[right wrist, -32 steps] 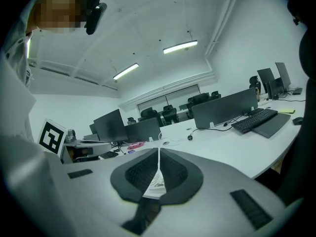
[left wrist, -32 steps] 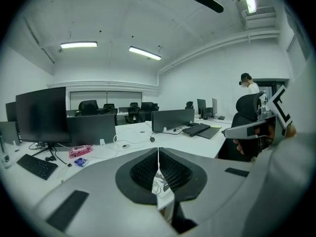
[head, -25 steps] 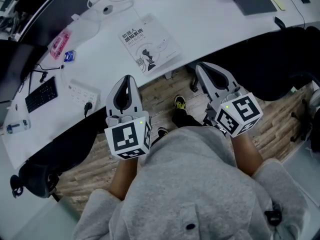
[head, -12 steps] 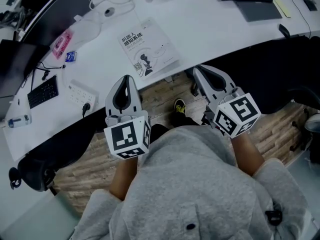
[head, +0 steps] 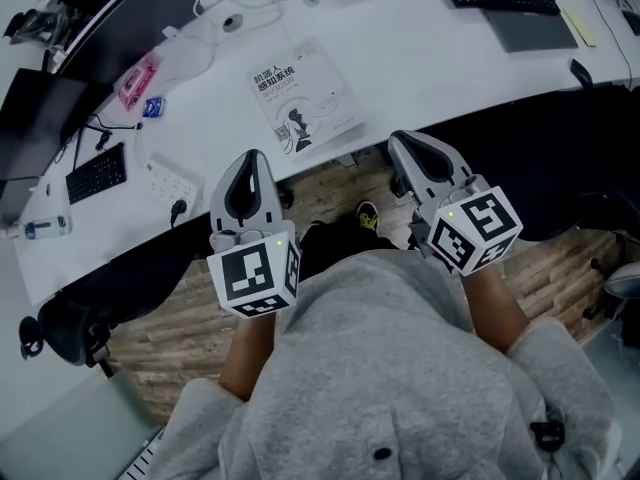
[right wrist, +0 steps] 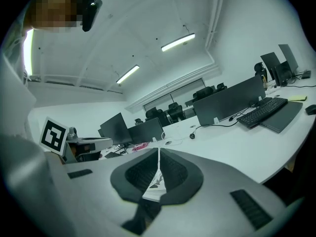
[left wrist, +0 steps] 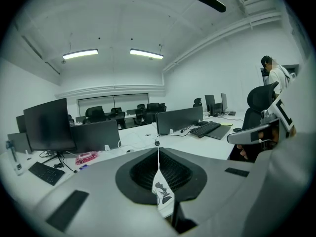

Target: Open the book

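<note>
Clenched on nothing at both the left gripper (head: 250, 160) and the right gripper (head: 406, 140) (pads meeting along a thin seam), held just short of the white desk (head: 430, 58). Ahead and between them, apart from both, near the desk's front edge, lying shut with cover up: the book (head: 303, 95).

The book (head: 300, 93) has a white cover with dark print and a dark figure. The table (head: 430, 48) is white. The left tongs (head: 253, 158) and right tongs (head: 403, 140) are grey with black pads (head: 240, 193); their cubes (head: 255, 276) carry black-and-white square markers.
</note>
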{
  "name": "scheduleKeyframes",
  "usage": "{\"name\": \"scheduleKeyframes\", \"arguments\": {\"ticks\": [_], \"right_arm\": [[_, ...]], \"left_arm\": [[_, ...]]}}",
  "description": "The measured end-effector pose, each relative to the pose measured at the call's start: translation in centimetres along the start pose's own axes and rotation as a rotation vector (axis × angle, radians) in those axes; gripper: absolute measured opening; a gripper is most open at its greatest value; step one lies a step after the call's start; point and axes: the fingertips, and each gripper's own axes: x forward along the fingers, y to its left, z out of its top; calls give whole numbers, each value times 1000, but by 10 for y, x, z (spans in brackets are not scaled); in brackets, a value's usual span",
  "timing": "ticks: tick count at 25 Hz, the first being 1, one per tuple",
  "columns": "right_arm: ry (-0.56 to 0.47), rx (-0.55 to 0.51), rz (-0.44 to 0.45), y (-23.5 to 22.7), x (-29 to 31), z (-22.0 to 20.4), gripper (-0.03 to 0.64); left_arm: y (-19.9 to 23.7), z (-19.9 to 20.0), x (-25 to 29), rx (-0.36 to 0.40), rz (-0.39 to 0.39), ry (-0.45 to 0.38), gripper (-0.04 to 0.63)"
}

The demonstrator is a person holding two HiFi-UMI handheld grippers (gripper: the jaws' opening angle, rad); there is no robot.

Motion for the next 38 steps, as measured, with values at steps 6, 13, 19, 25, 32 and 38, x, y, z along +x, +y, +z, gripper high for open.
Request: {"name": "scheduleKeyframes", "arguments": {"ticks": [6,13,19,25,32,38], "right_arm": [[-16,26,11,-2,1,1,33],[-18,62,2,-9,3,-9,32],[-17,98,14,-8,11,-20,34],[16,144,-19,-14,24,-38,34],[48,195,-26,-15,41,-61,35],[96,264,-39,-21,57,-85,44]], "left_arm": [[-5,-2,4,18,-1,10,15],[-8,-8,12,46,-9,22,15],[-2,-23,21,36,-19,52,15],[0,-39,30,26,-44,78,15],[3,-57,41,13,-63,104,15],[11,-78,53,-14,-63,149,15]]}}
